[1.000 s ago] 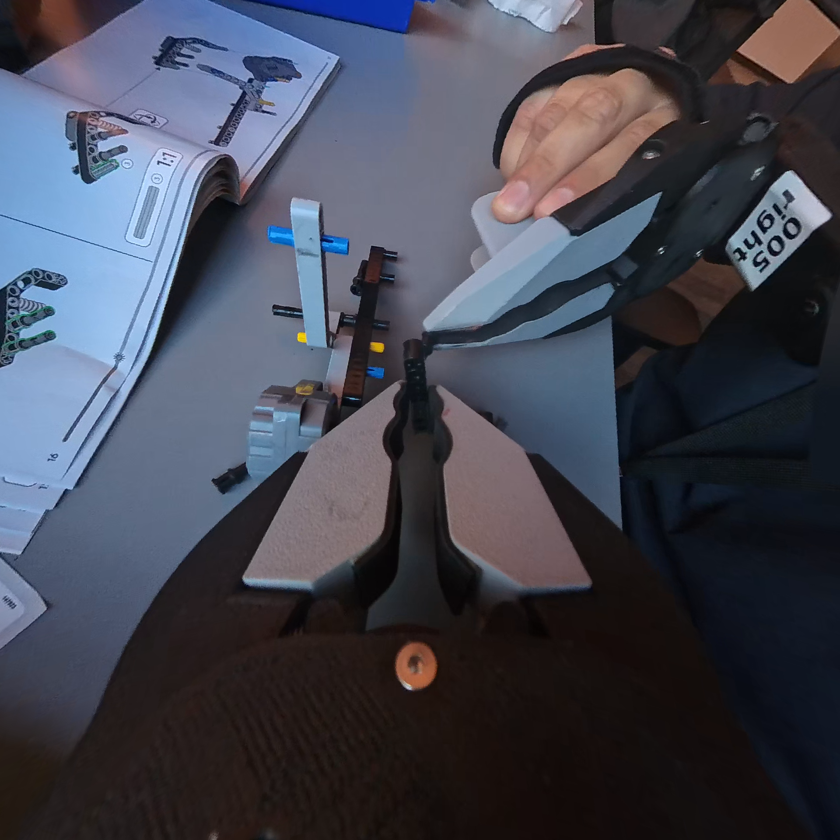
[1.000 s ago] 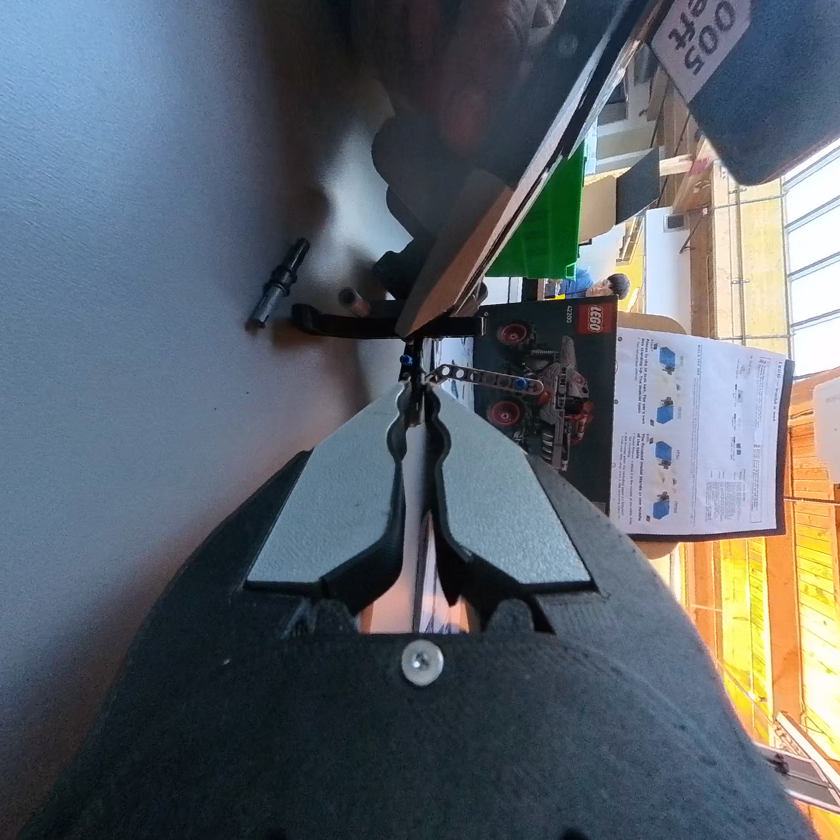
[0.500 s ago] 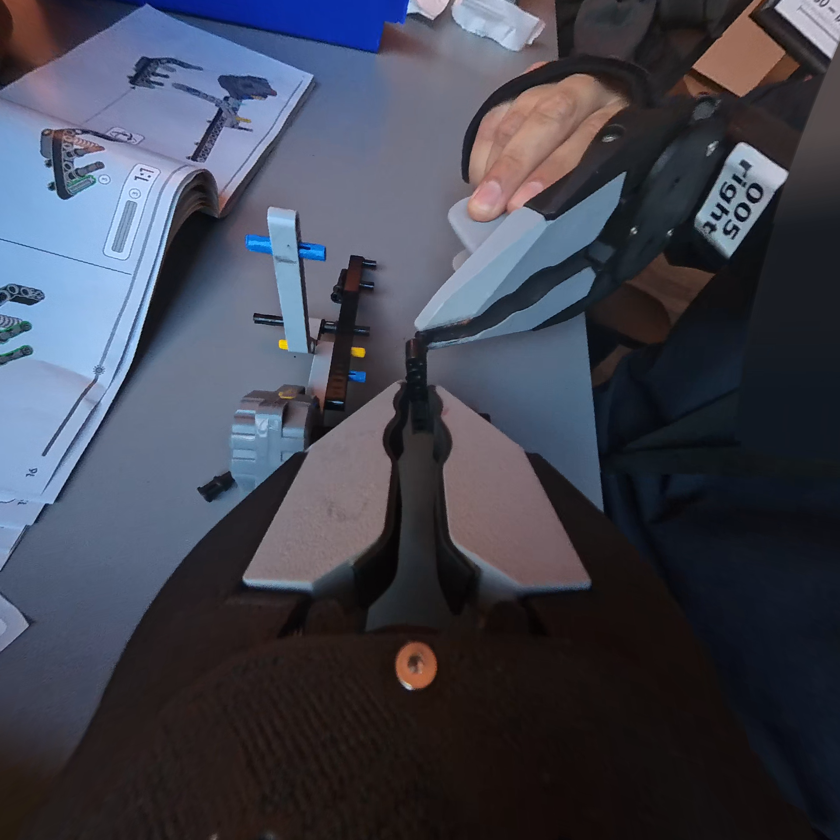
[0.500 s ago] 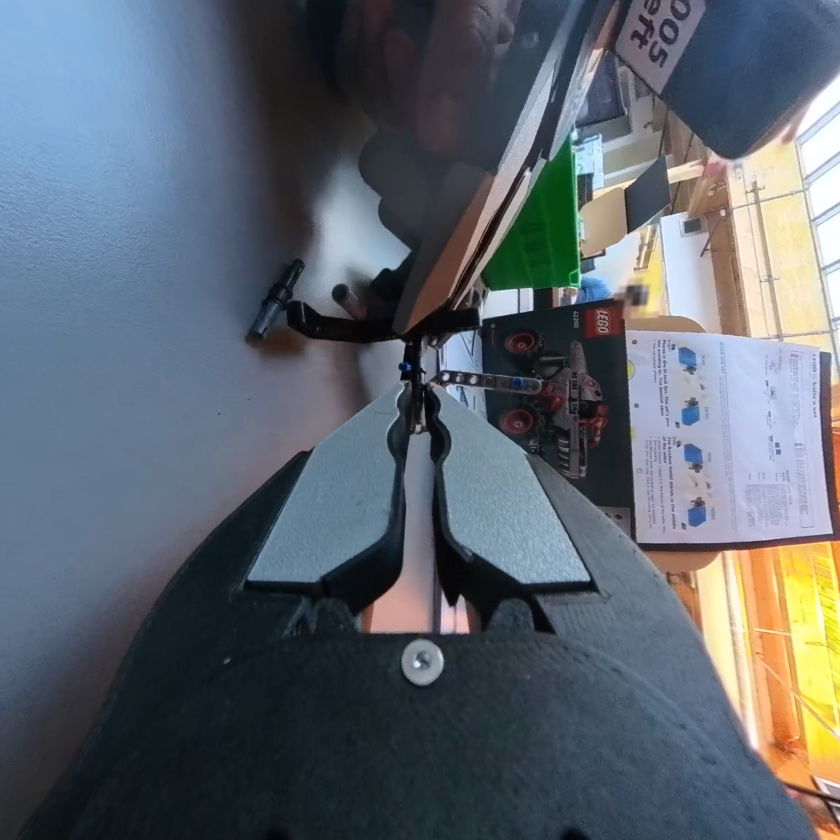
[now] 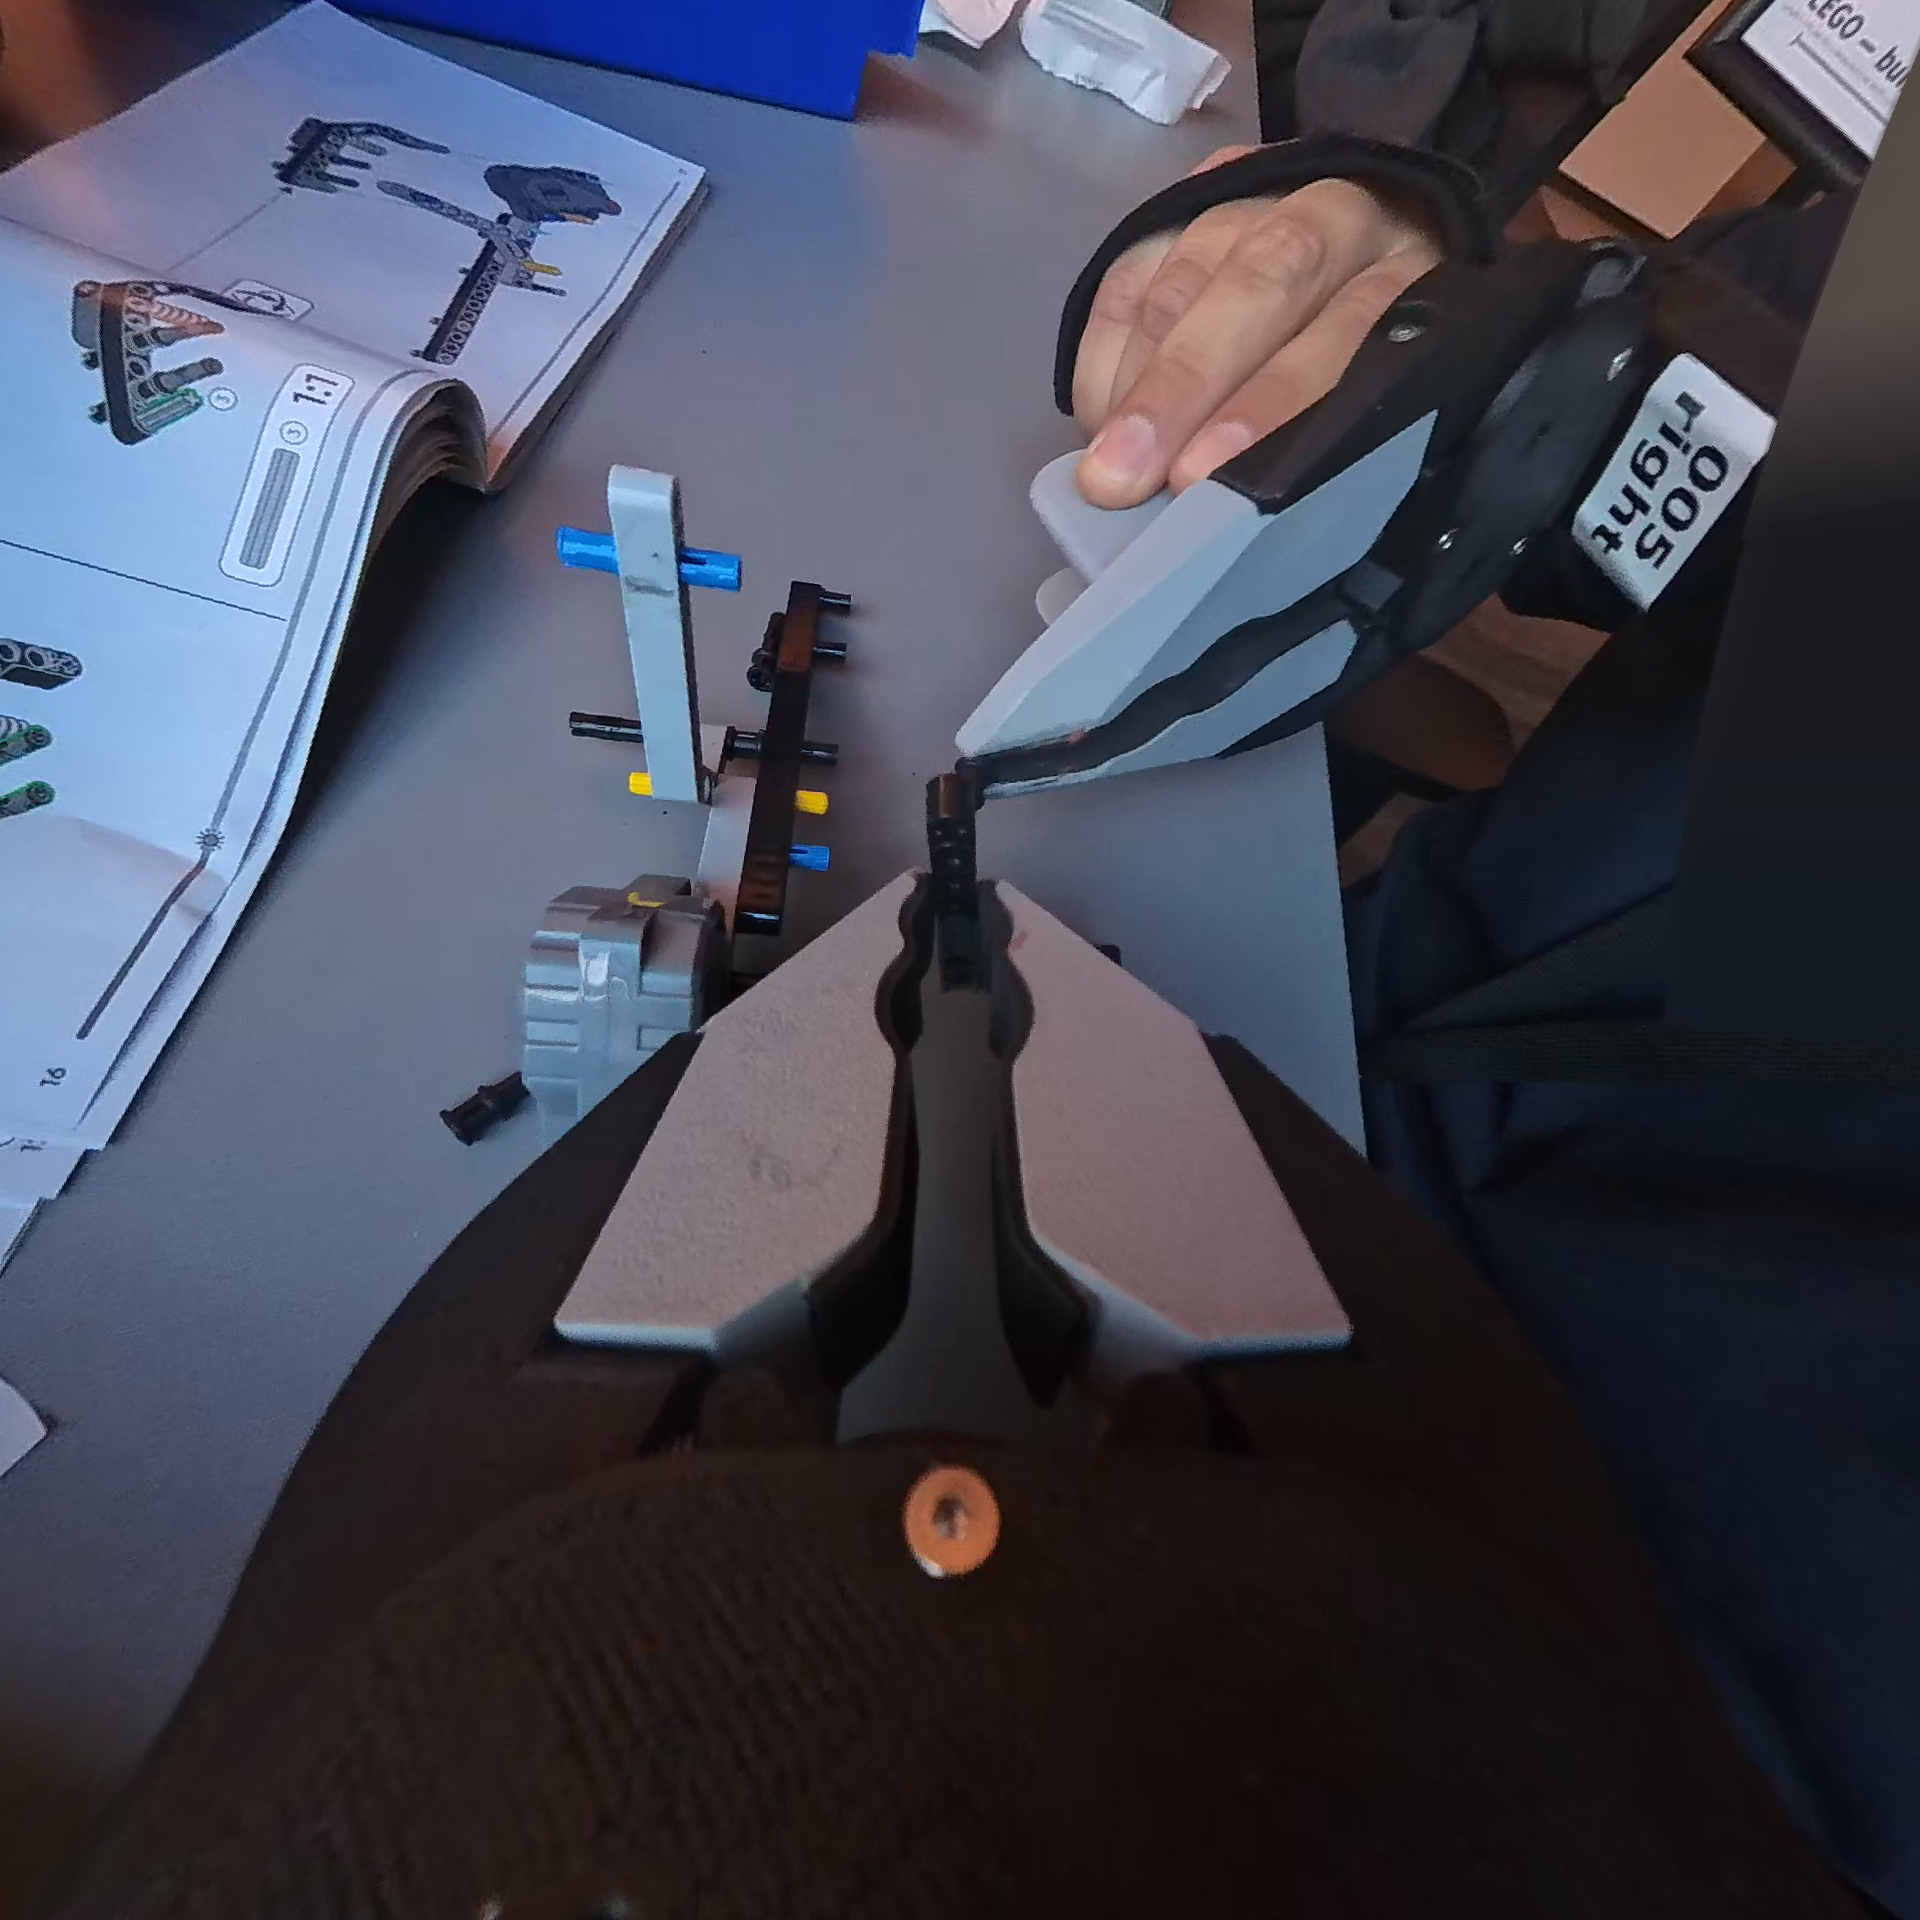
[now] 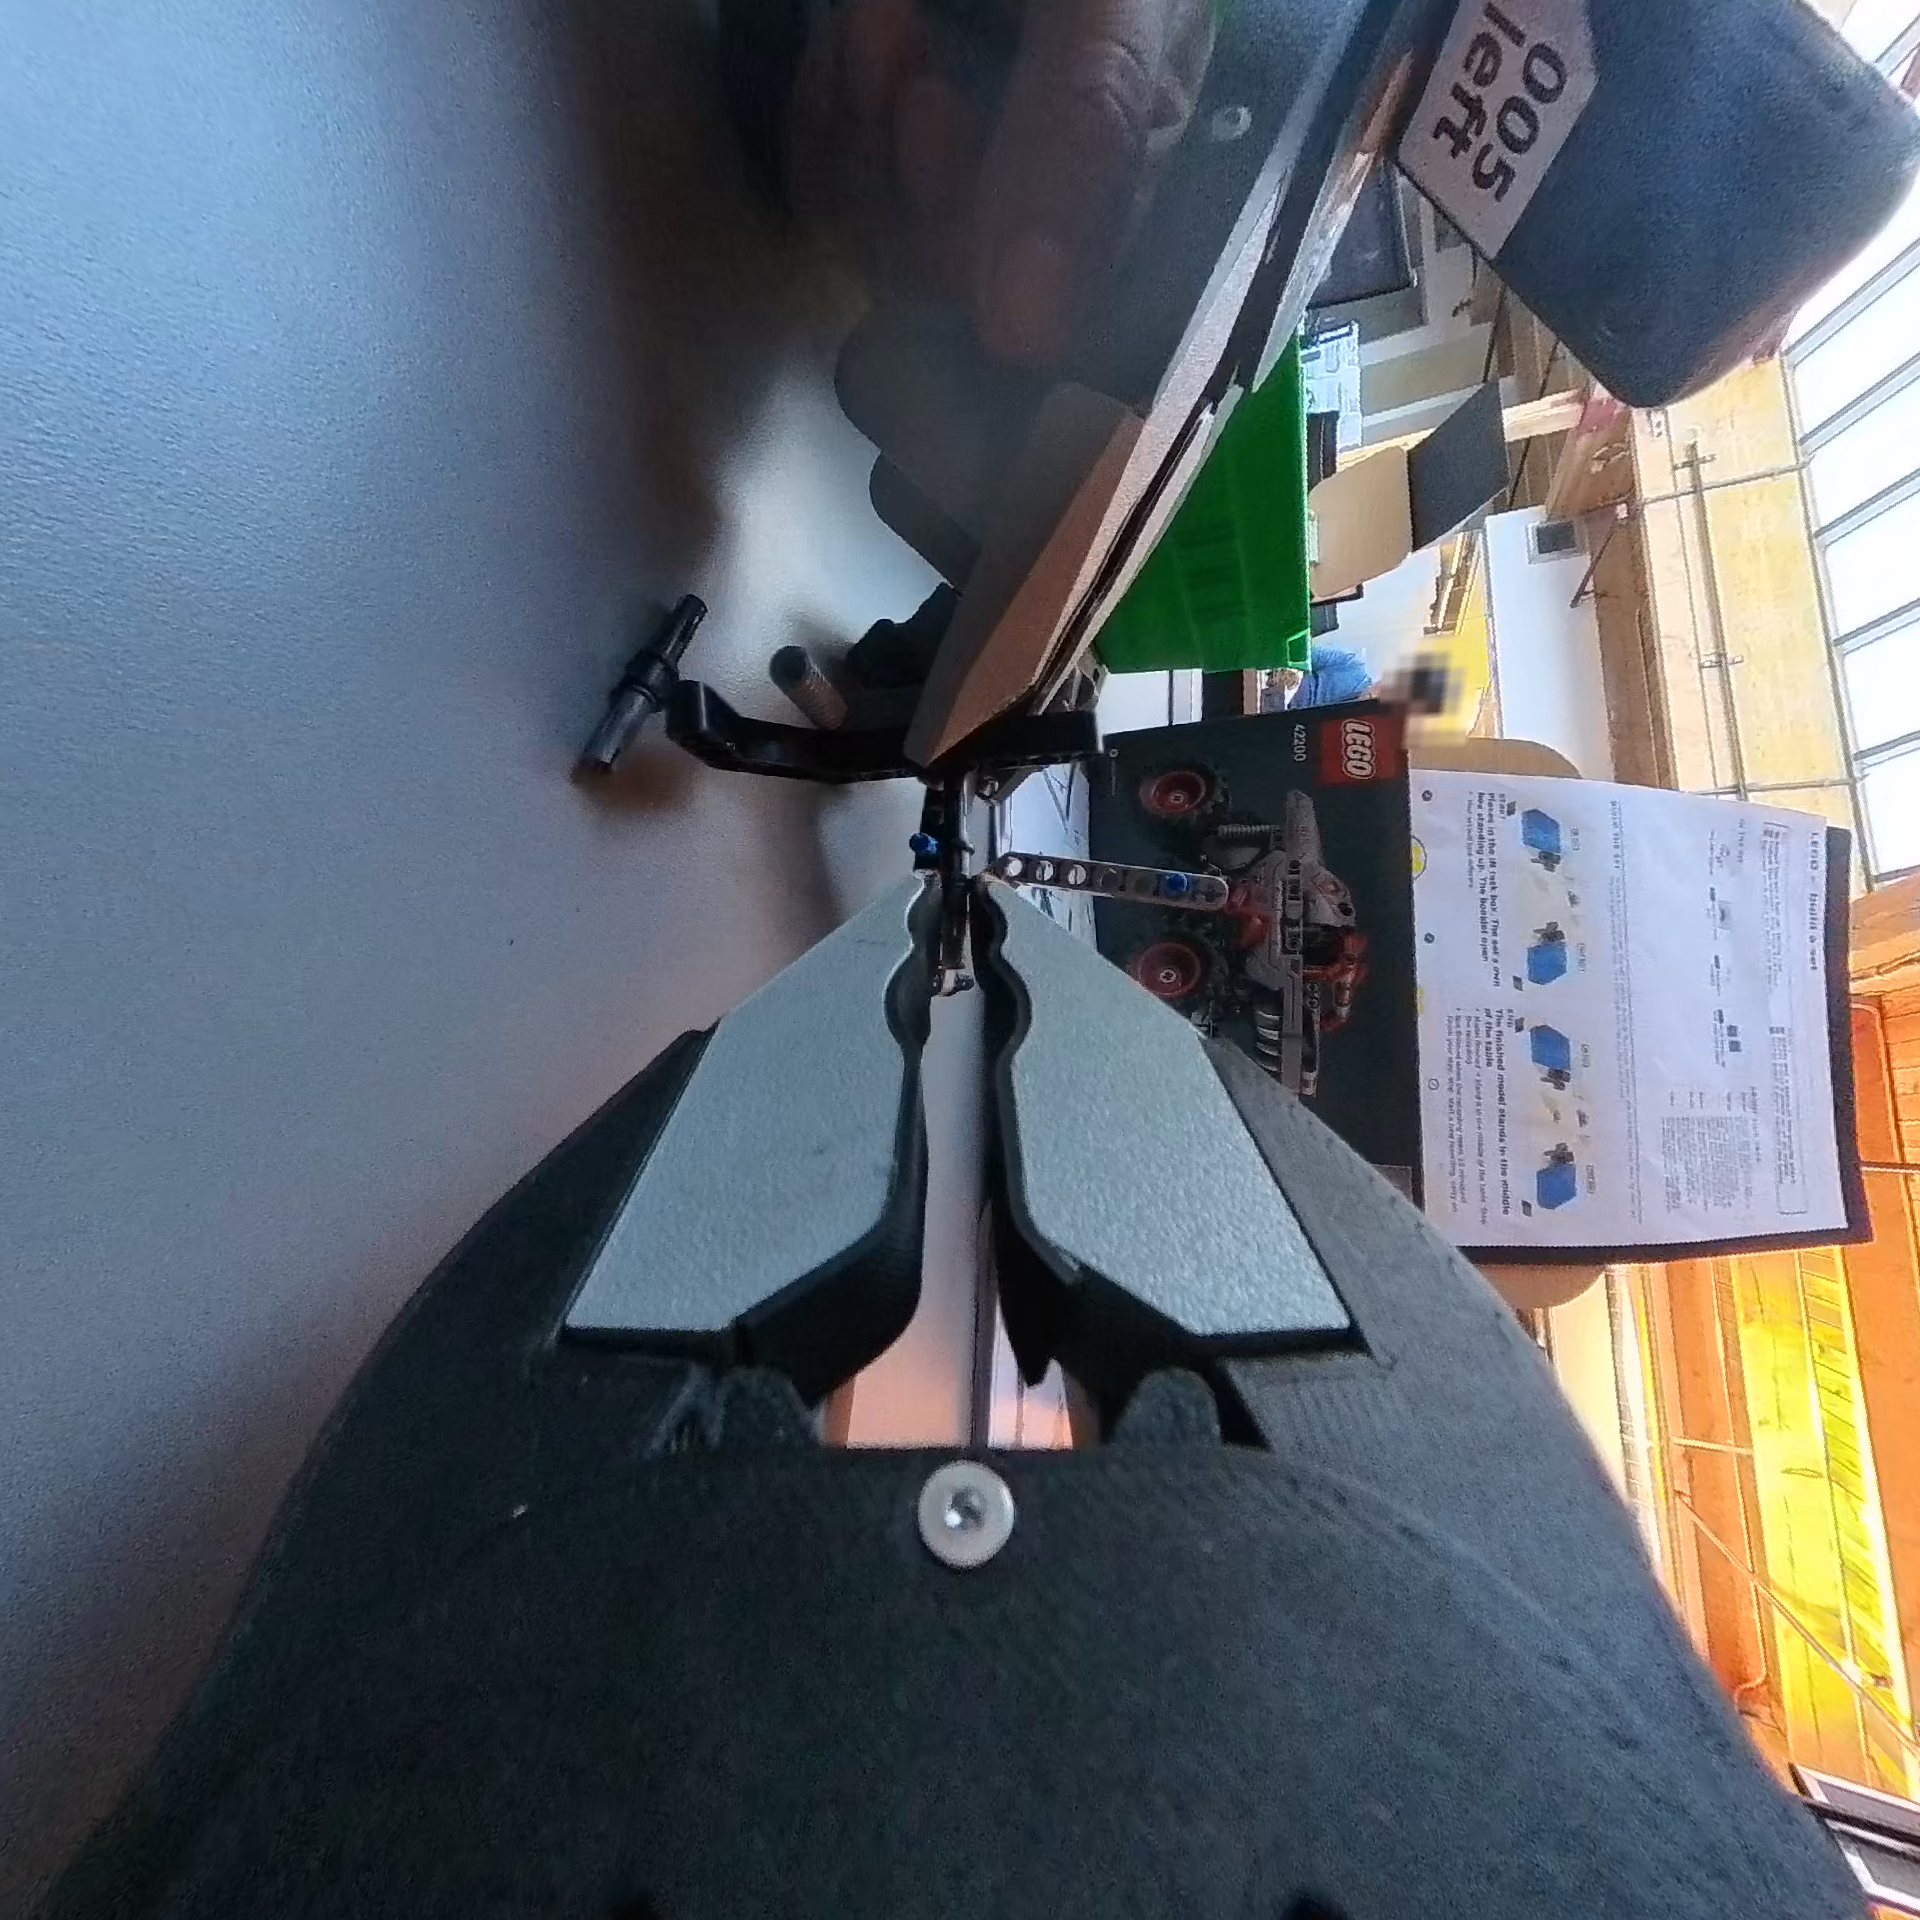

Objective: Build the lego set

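My left gripper (image 5: 951,894) is shut on a black beam (image 5: 948,862), which shows end-on and sticks out past the tips. In the right wrist view the same beam (image 6: 800,743) runs sideways from the left gripper's tips (image 6: 935,753). My right gripper (image 6: 954,904) is shut on a small thin black pin (image 6: 951,940). In the left wrist view its tips (image 5: 977,769) press the pin against the beam's far end. Both are held just above the grey table (image 5: 935,364). The partial build (image 5: 727,779) stands to the left of the two grippers.
The build has an upright grey beam (image 5: 655,644), a black beam with pins (image 5: 784,748) and a grey block (image 5: 613,977). A loose black pin (image 5: 483,1107) lies beside it. An open instruction booklet (image 5: 208,520) lies at the left. The set's box (image 6: 1247,935) and a printed sheet (image 6: 1621,1008) stand behind. The tips of both grippers are at nearly the same place.
Both grippers stay shut and joined at their tips. The pair has shifted slightly, so the build and booklet sit a little further left in the left wrist view.
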